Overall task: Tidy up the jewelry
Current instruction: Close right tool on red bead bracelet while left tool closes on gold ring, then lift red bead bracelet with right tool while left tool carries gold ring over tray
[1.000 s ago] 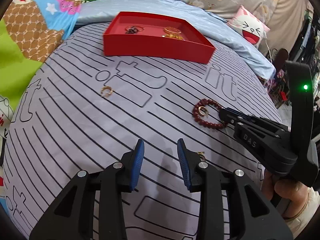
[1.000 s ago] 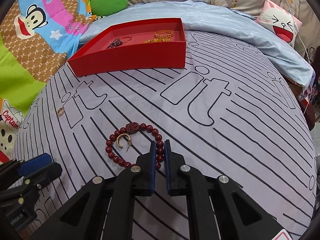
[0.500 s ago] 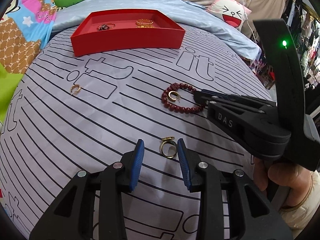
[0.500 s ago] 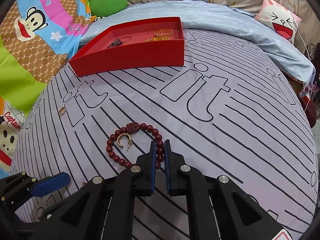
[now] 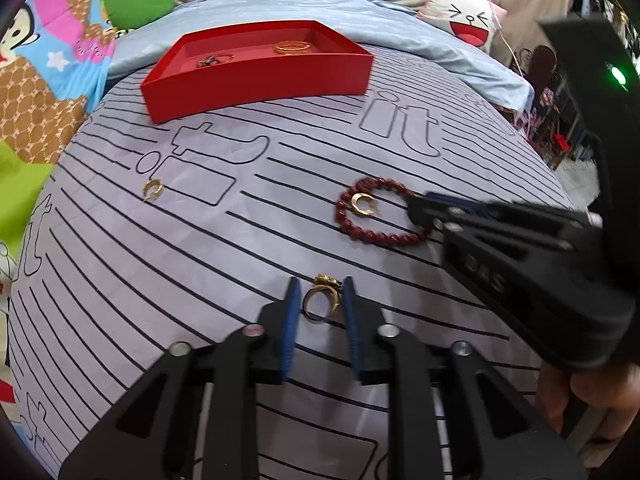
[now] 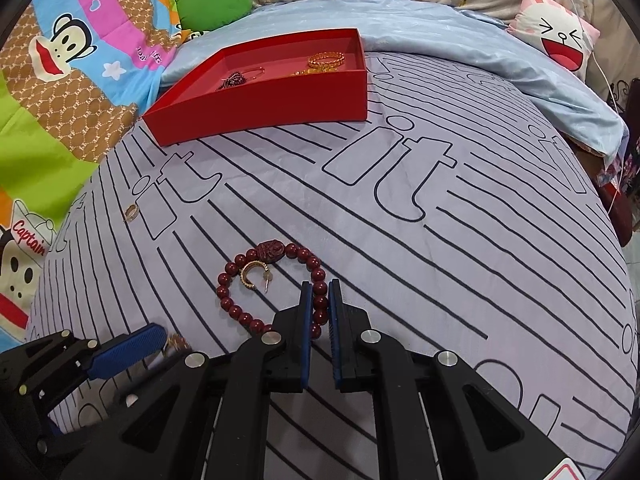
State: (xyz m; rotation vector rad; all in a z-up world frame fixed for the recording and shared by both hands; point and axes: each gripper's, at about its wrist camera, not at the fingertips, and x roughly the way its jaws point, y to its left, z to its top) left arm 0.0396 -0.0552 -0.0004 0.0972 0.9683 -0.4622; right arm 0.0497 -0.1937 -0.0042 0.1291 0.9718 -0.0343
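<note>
My left gripper (image 5: 320,298) is open, its blue pads on either side of a gold ring (image 5: 322,300) that lies on the striped bedsheet. My right gripper (image 6: 319,304) is shut on the dark red bead bracelet (image 6: 248,318), which still rests on the sheet; it also shows in the left wrist view (image 5: 352,224). A gold hoop earring (image 6: 253,274) lies inside the bracelet loop. Another gold hoop earring (image 5: 153,189) lies to the left. The red tray (image 5: 256,80) at the back holds a gold bangle (image 5: 293,46) and a dark piece (image 5: 208,60).
A blue blanket (image 6: 440,32) lies behind the tray. A green cushion (image 6: 214,4) and a cartoon blanket (image 6: 60,80) are at the left. A pink-and-white face cushion (image 6: 560,36) sits at the right, where the bed's edge drops off.
My left gripper swung right and came down around the gold ring, its jaws narrowing. My right gripper stayed shut on the bracelet, barely moving.
</note>
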